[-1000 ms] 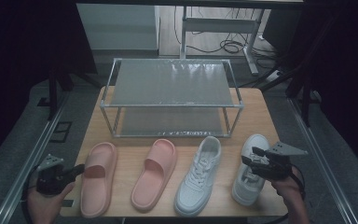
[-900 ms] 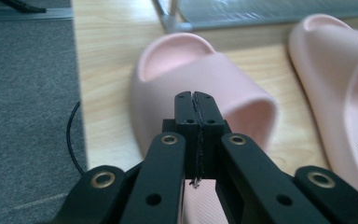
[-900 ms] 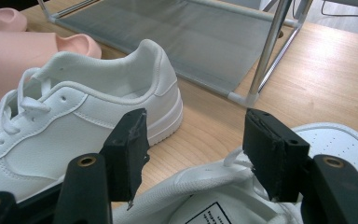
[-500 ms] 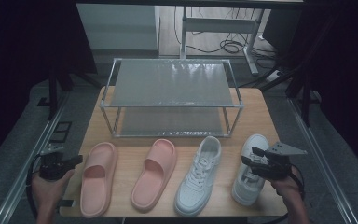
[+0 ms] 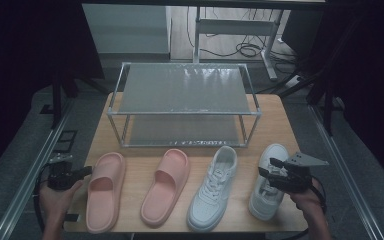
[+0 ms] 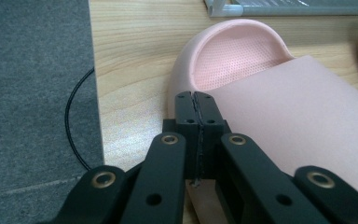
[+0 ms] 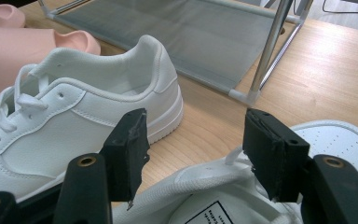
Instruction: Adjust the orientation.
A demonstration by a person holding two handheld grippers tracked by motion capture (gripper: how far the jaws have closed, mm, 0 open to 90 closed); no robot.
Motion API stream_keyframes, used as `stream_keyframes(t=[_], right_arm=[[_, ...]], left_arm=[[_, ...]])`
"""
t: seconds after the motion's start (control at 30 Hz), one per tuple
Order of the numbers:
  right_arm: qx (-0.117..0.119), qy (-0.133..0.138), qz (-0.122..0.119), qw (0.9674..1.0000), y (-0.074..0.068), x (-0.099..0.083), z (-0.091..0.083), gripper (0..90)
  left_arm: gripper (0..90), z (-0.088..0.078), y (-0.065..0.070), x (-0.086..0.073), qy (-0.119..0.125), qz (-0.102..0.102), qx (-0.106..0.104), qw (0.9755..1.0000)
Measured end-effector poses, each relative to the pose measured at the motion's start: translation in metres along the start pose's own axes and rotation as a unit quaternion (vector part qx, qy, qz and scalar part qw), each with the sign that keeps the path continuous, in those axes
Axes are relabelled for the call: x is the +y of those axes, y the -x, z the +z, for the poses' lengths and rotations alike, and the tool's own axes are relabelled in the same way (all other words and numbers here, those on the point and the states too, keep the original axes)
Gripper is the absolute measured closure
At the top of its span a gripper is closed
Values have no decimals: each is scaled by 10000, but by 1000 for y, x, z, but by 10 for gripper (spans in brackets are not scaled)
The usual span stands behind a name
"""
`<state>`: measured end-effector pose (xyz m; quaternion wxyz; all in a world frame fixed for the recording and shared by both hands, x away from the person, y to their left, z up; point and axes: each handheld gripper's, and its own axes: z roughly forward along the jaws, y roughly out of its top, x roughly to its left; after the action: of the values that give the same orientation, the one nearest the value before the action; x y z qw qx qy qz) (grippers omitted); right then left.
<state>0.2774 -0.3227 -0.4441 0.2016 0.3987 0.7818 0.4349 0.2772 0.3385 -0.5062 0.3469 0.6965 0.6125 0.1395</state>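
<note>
Right gripper (image 7: 193,154) hovers wide-jawed over the right sneaker's (image 5: 269,180) collar, ready to pinch it; left gripper (image 6: 196,109), jaws together, waits beside the pink slipper (image 6: 279,121).

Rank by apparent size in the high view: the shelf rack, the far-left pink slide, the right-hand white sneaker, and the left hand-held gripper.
1. Shelf rack, clearly largest.
2. Far-left pink slide and right-hand white sneaker: similar length; the right hand-held gripper covers part of the sneaker, so no ranking.
3. Left hand-held gripper, smallest.

Two pink slippers (image 5: 105,190) (image 5: 165,185), two white sneakers (image 5: 214,187) (image 5: 269,181), one two-tier rack (image 5: 182,112).
</note>
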Motion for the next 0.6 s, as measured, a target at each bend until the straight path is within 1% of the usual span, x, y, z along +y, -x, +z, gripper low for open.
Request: stream_keyframes(t=[0.1,0.27,0.4,0.6], right_arm=[[-7,9,-4,10000,0,0,-1,407],[3,-11,-2,10000,0,0,0,407],[4,-22,-28,10000,-1,0,1,406],[4,-16,-9,10000,0,0,1,406]], left_arm=[[900,1,0,0,-3,-24,5,10000],[900,2,1,1,-1,11,-4,10000],[900,6,6,4,-18,68,-57,10000],[900,15,18,10,-52,175,-165,9997]])
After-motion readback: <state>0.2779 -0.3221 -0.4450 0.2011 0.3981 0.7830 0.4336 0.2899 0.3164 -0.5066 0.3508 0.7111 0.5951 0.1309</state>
